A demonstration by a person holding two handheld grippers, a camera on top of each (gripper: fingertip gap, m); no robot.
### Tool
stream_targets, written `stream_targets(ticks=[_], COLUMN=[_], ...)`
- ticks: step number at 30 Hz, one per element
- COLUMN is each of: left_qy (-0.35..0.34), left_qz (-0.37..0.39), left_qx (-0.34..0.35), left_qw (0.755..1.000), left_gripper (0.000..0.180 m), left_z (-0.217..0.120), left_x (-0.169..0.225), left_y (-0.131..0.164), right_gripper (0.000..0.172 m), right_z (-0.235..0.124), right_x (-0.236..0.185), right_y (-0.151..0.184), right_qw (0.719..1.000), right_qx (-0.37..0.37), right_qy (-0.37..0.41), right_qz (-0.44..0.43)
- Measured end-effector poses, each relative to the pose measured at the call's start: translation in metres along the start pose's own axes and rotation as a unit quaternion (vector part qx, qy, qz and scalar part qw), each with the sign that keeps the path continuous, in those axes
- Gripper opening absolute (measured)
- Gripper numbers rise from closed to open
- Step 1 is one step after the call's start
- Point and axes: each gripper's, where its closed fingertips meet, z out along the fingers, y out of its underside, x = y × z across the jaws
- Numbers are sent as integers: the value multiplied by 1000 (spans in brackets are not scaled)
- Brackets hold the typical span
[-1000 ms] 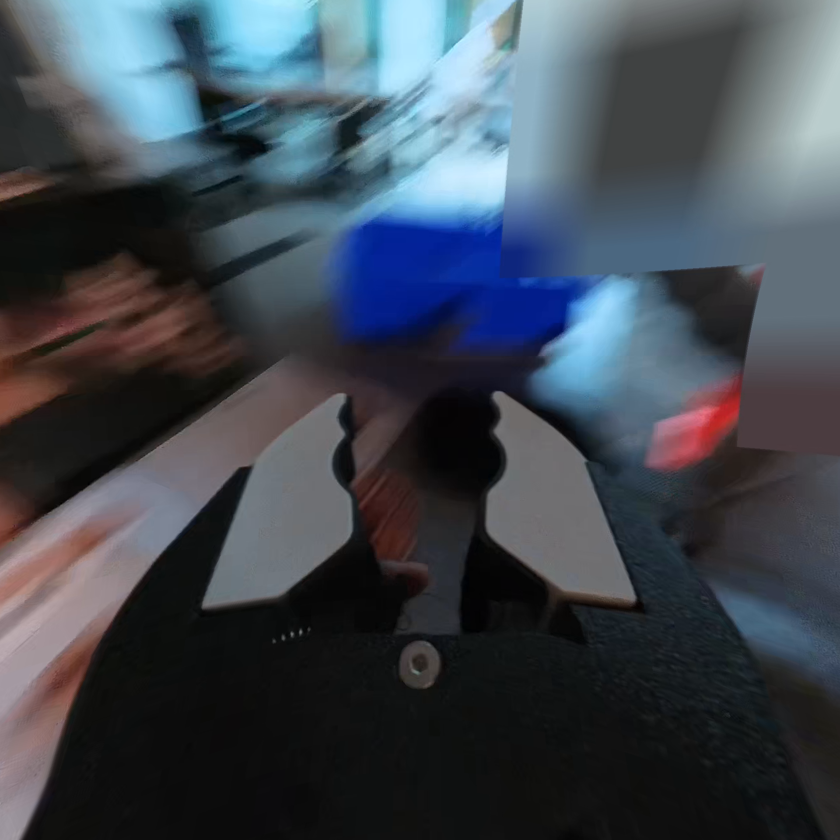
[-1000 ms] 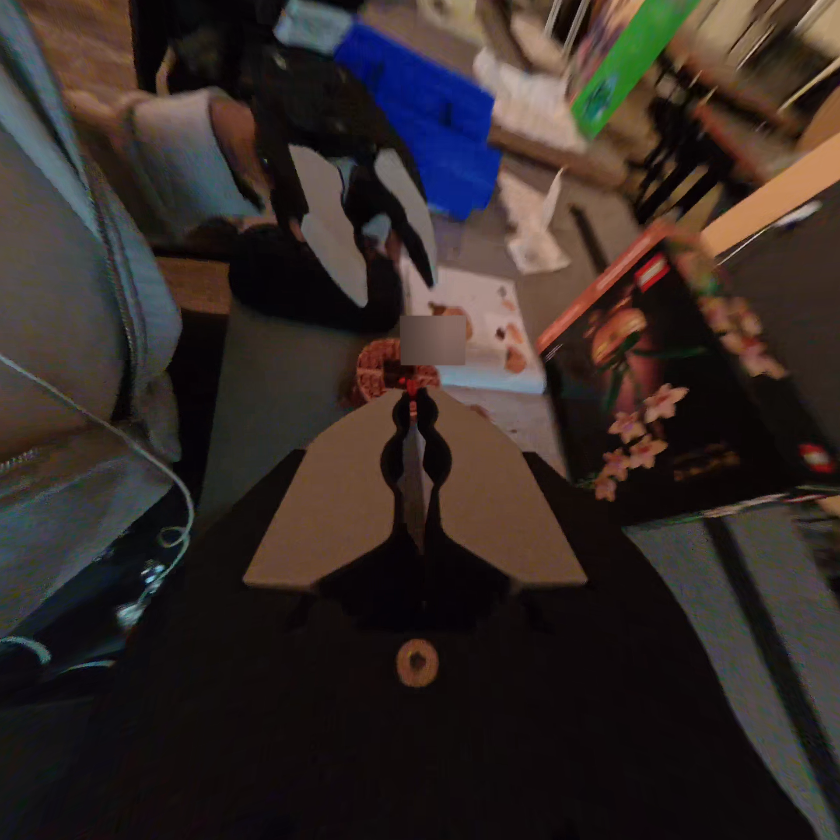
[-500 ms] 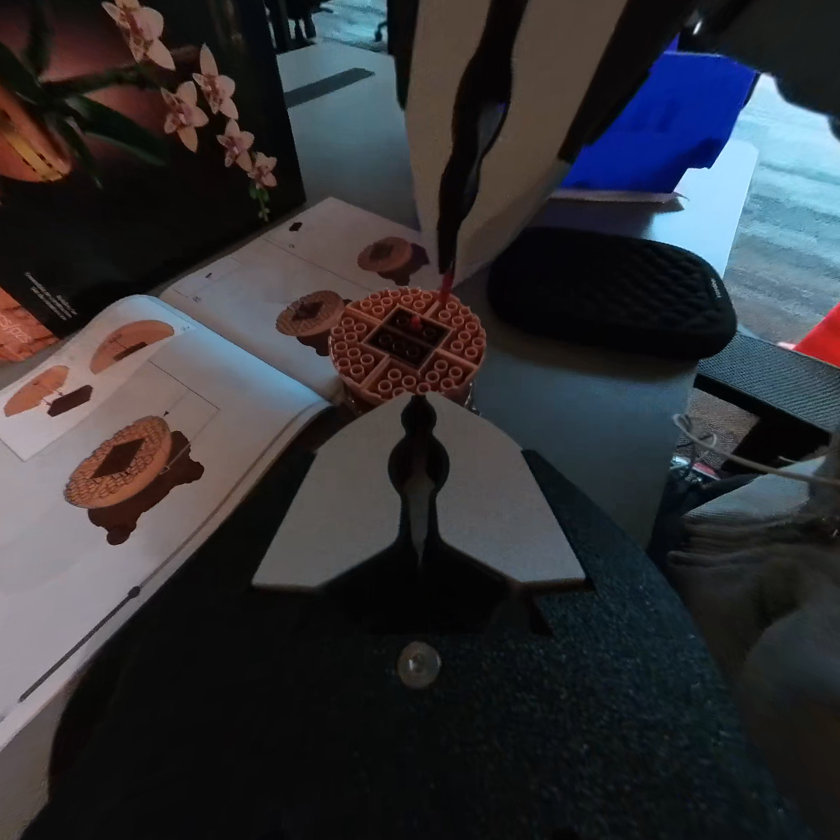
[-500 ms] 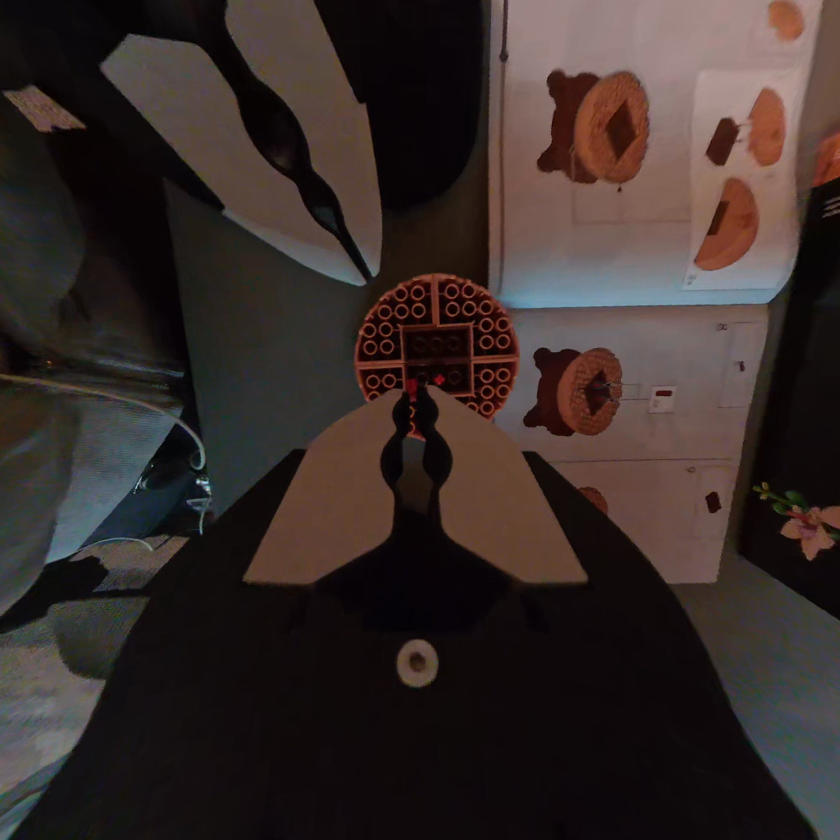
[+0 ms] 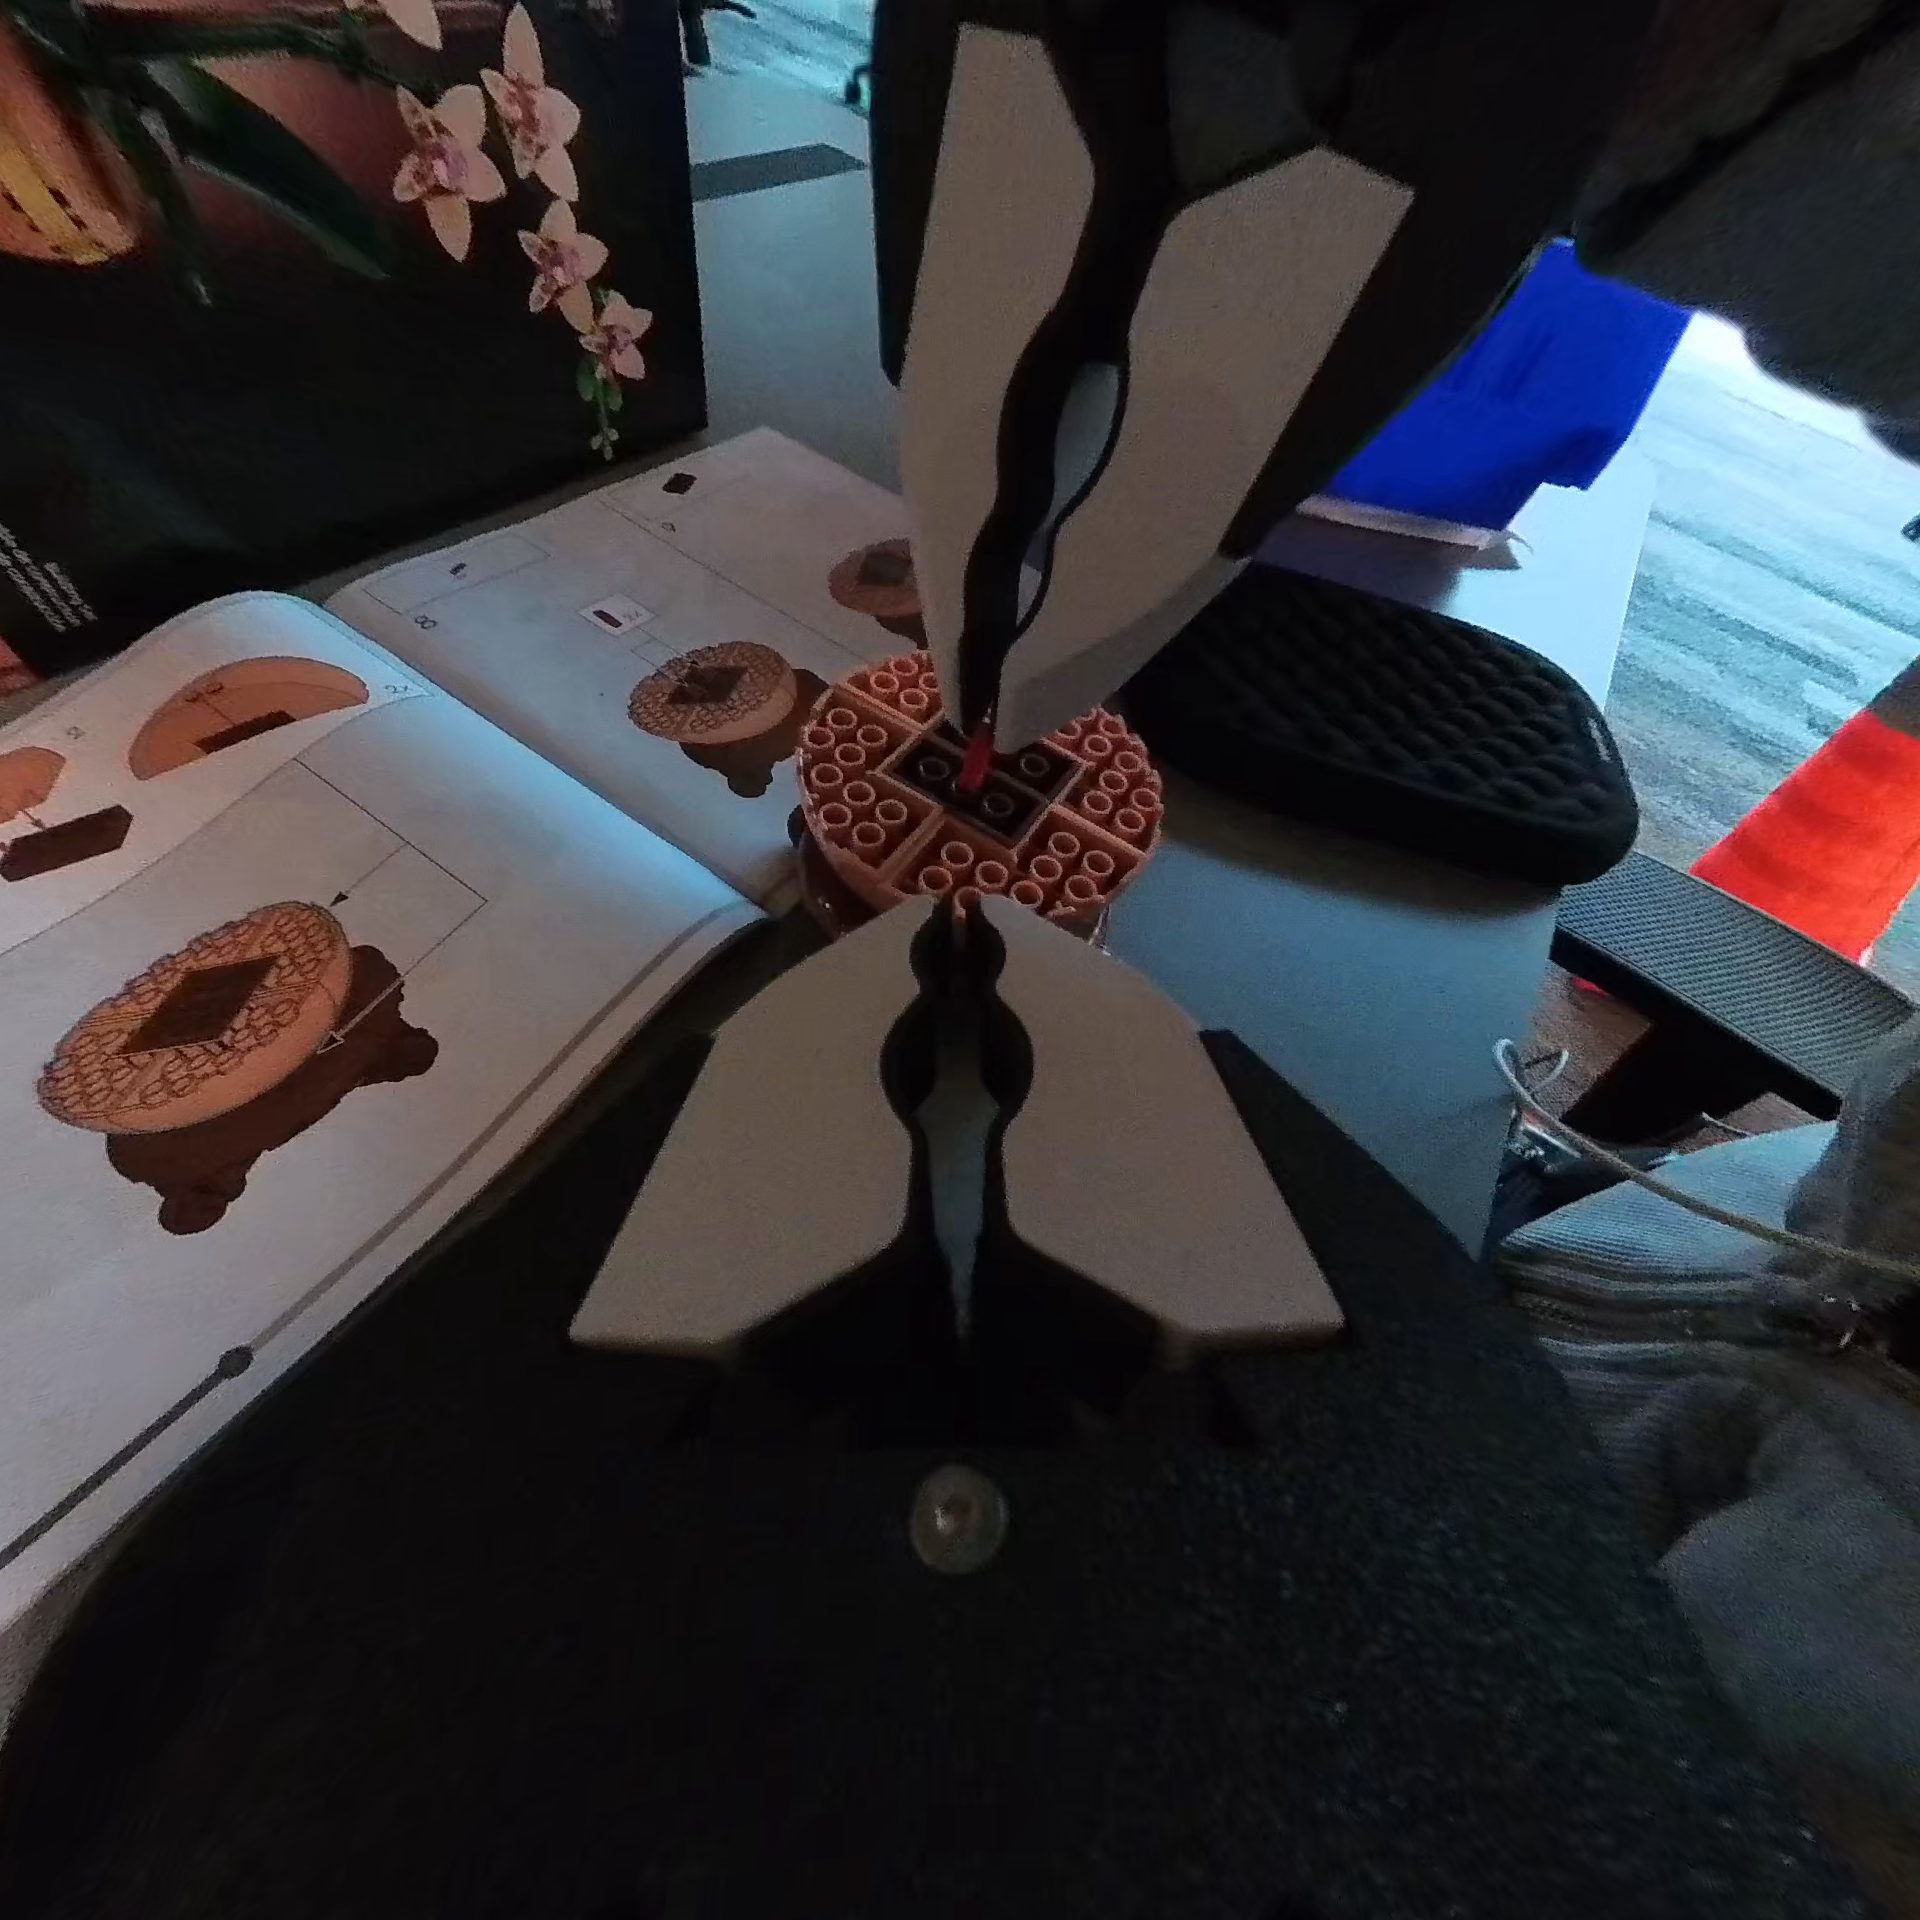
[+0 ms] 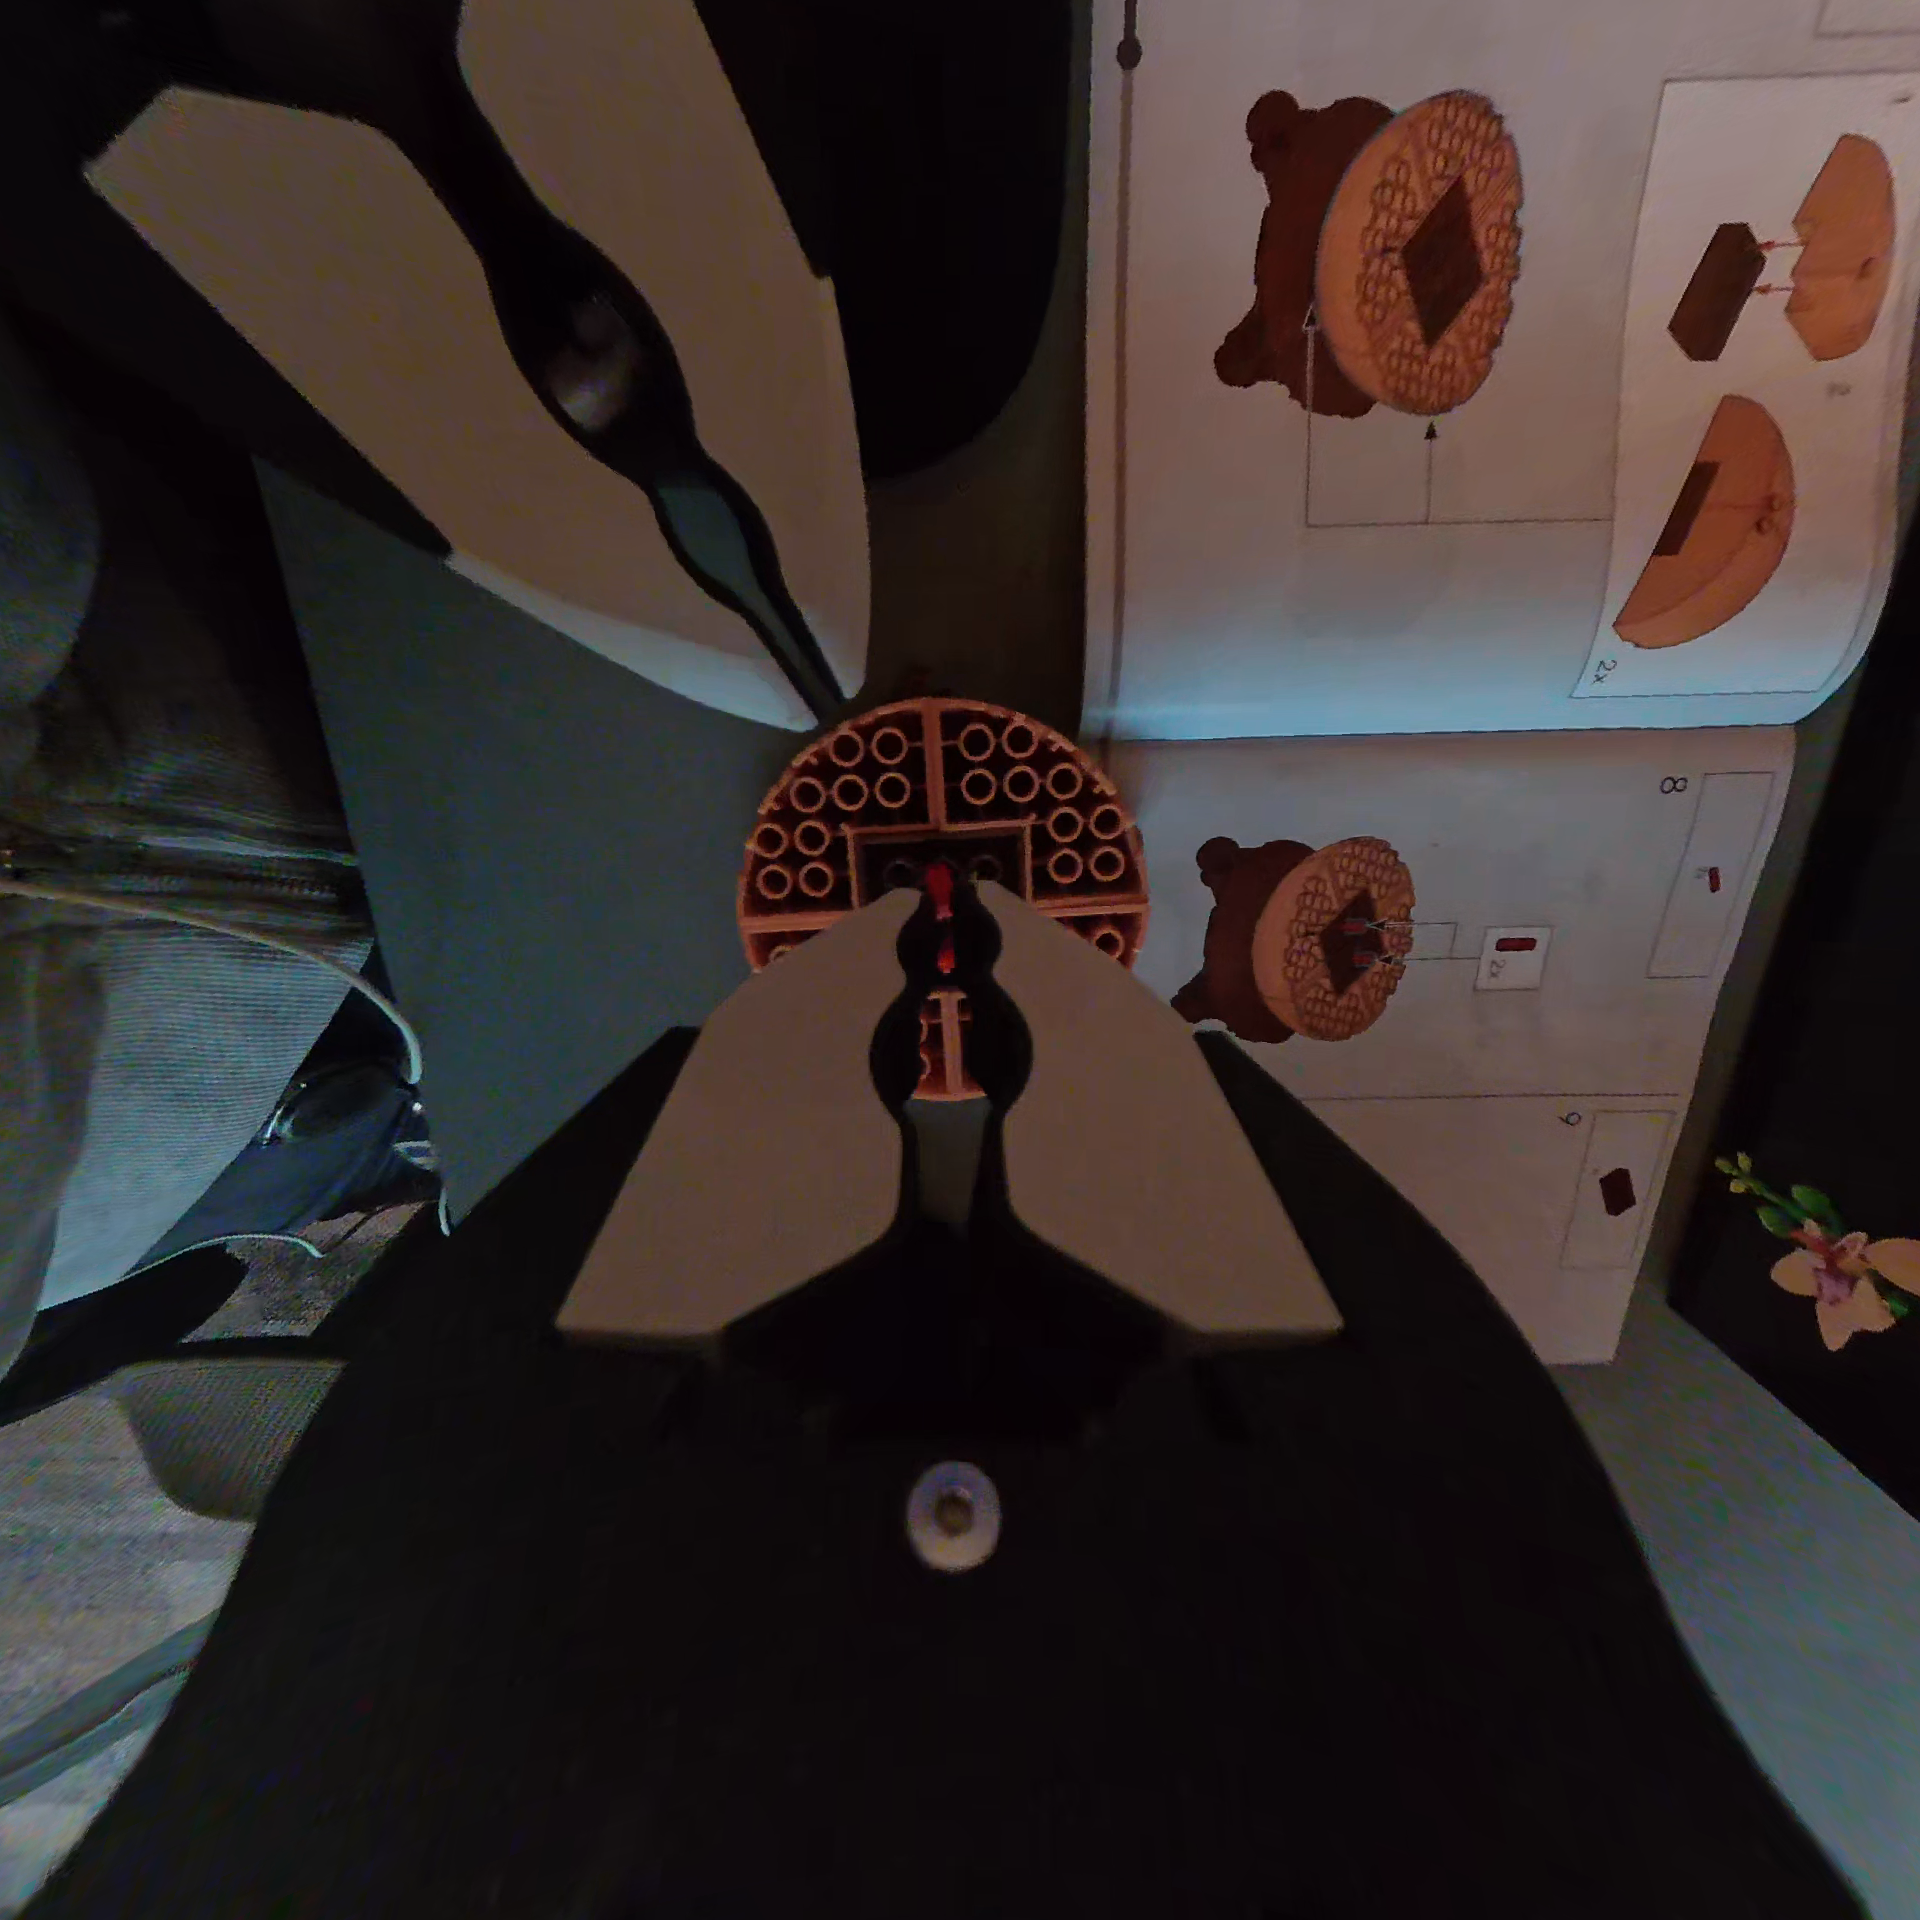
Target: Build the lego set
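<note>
Lying open at the left of the left wrist view, a white instruction booklet (image 5: 436,831) with printed drawings of round brick parts spreads over the grey surface (image 5: 1320,966), and behind it stands a black cardboard box (image 5: 343,343) printed with pink orchid flowers. Just right of the booklet's edge sits a round salmon-pink brick disc (image 5: 977,805) with its hollow tubes facing up and a dark square recess in the middle; it touches the booklet's corner. The left gripper (image 5: 961,914) hovers at the near rim of this disc, its pale fingers (image 5: 831,1122) drawn together with only a thin slit between the tips; whether the tips nip the rim cannot be told. The right gripper (image 5: 982,717) comes down steeply from above onto the disc's centre, its fingers (image 5: 966,416) closed on a small red peg (image 5: 975,764). The peg's long axis runs along the fingers, its free end pointing down into the dark recess. In the right wrist view the same red peg (image 6: 940,894) pokes forward past the tips of the right gripper (image 6: 940,909) toward the recess, and those fingers hide the disc's near half. Right of the disc lie a black mesh pad (image 5: 1382,717), then a blue bin (image 5: 1496,405) farther back.
</note>
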Motion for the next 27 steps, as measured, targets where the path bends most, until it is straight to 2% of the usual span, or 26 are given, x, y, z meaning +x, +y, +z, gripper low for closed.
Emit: stream_targets(ticks=[5, 27], left_qy=[0, 5], left_qz=[6, -2], left_qx=[-21, -20], left_qw=[1000, 1000], left_gripper=[3, 3], left_z=[5, 5], left_x=[-1, 0], left_y=[6, 6], right_gripper=[2, 2], right_z=[1, 4], right_x=[0, 0], right_y=[-2, -2], right_qw=[1000, 998], right_qx=[-11, -63], right_qy=[-7, -5], right_qz=[-7, -27])
